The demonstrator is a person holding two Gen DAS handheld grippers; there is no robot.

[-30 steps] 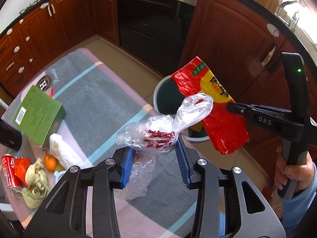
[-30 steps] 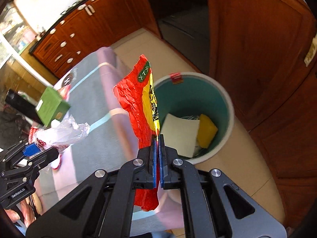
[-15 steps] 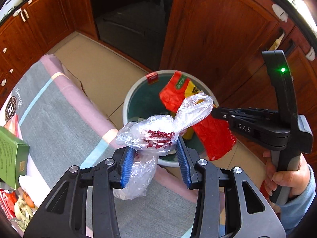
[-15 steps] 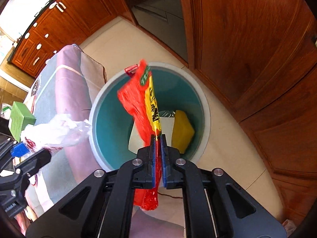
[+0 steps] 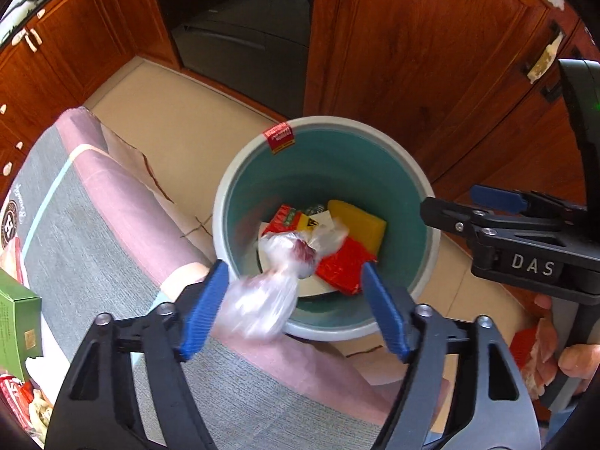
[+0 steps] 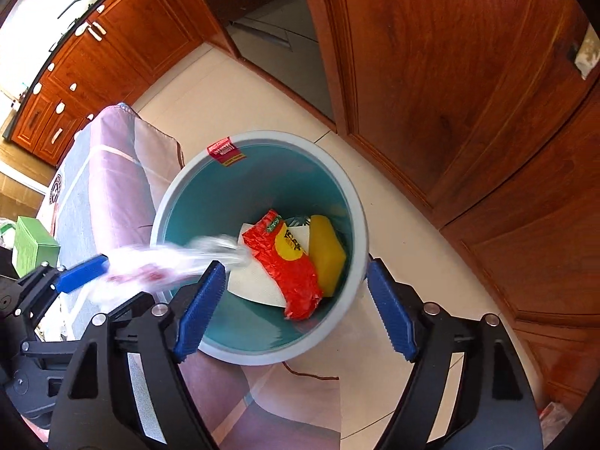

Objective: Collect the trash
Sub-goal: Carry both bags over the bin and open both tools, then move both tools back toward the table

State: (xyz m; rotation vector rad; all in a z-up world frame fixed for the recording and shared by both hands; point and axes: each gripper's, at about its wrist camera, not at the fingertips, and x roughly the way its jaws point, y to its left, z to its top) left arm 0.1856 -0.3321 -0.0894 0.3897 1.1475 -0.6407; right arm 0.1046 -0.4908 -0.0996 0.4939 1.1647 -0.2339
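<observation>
both grippers hang over the round teal plastic bin with a pale grey rim (image 5: pixel 224 202) (image 6: pixel 352 202), which stands on the tiled floor just beside the table with its grey and pink striped cloth (image 5: pixel 93 232) (image 6: pixel 108 187). the left gripper (image 5: pixel 294 307) (image 6: pixel 80 273) has its blue-padded jaws spread wide, and a blurred clear plastic bag with red bits inside (image 5: pixel 277 281) (image 6: pixel 165 262) hangs loose between them over the bin's near rim, touching neither pad that i can see. the right gripper (image 6: pixel 296 309) (image 5: pixel 461 206) also has its jaws spread, holding nothing. the crinkled red and yellow snack wrapper (image 6: pixel 290 262) (image 5: pixel 339 262) lies inside the bin on a white sheet, against a yellow sponge (image 6: pixel 326 251) (image 5: pixel 358 223). a green cardboard box (image 5: pixel 17 330) (image 6: pixel 32 243) sits on the table.
</observation>
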